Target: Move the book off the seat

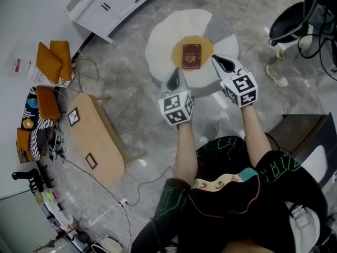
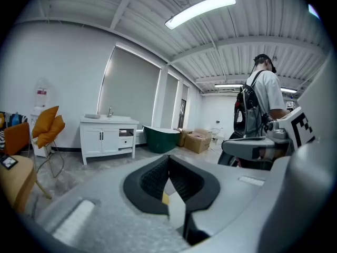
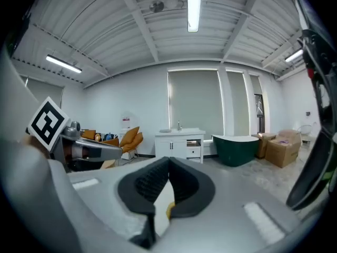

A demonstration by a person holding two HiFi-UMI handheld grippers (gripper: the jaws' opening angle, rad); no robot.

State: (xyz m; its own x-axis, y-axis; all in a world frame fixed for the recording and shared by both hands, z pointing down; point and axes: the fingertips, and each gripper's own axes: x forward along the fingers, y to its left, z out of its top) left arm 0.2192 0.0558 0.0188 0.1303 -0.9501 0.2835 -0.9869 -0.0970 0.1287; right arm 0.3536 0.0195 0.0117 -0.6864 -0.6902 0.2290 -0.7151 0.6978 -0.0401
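Head view: one dark red book (image 1: 191,56) lies flat on the yellow centre pad (image 1: 179,50) of the white petal-shaped seat (image 1: 168,36), and nothing touches it. Two tongs are in frame. The left tongs (image 1: 176,74) are pressed together, with the tip near the book's near-left corner. The right tongs (image 1: 218,60) are also pressed together, with the tip a little to the right of the book. Neither holds anything. Left gripper view: the left tongs (image 2: 168,165) have their pads closed against each other with nothing between them. Beyond them stand one white cabinet (image 2: 108,136), one green tub (image 2: 162,139) and two cardboard boxes (image 2: 198,140). The contents of the tub and boxes cannot be made out. Right gripper view: the right tongs (image 3: 168,165) are closed and empty. One white cabinet (image 3: 179,144), one green tub (image 3: 236,148) and two cardboard boxes (image 3: 281,146) appear here too. The cabinet shows one open compartment, and what is in it cannot be made out.
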